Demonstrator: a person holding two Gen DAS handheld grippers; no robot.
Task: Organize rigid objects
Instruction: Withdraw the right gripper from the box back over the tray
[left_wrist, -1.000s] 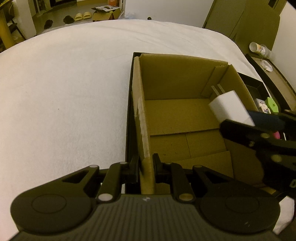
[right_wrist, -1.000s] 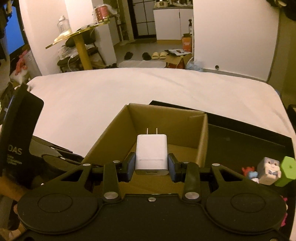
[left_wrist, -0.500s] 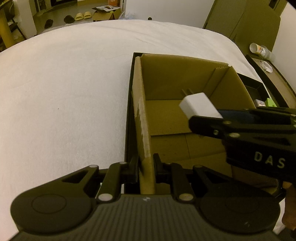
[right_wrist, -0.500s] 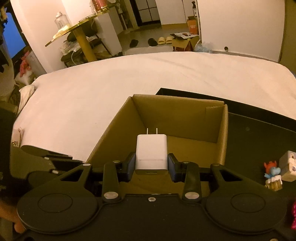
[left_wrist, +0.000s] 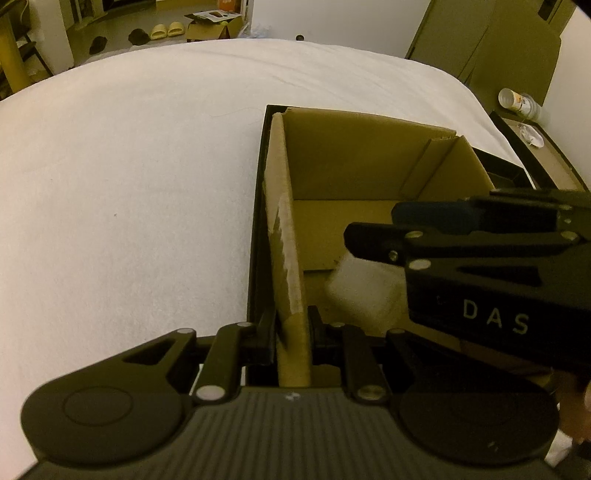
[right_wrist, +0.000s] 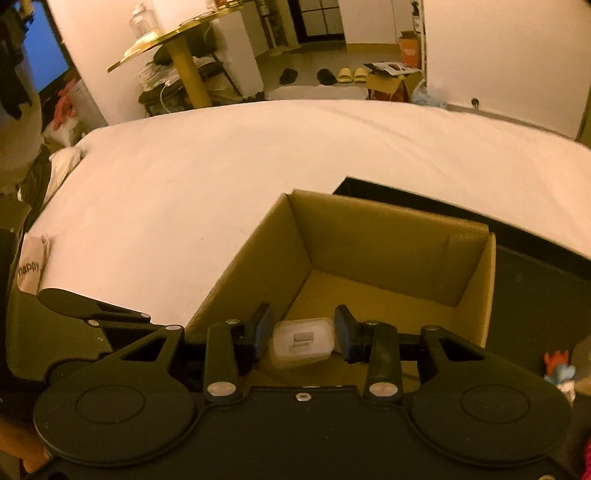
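While the open brown cardboard box is steadied by the left gripper, clamped on its near-left wall, the release of the small white plug-in charger block is best finished low over the box's near-left corner, so that it drops flat rather than bouncing out. The right gripper is opening, with the charger between its blue pads but apparently no longer pressed. The charger's prongs are hidden, it is blurred in the left view, and whether it rests on the box floor cannot be told.

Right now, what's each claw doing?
Left gripper: shut on the cardboard box wall.
Right gripper: opening; the white charger sits loose between its jaws.
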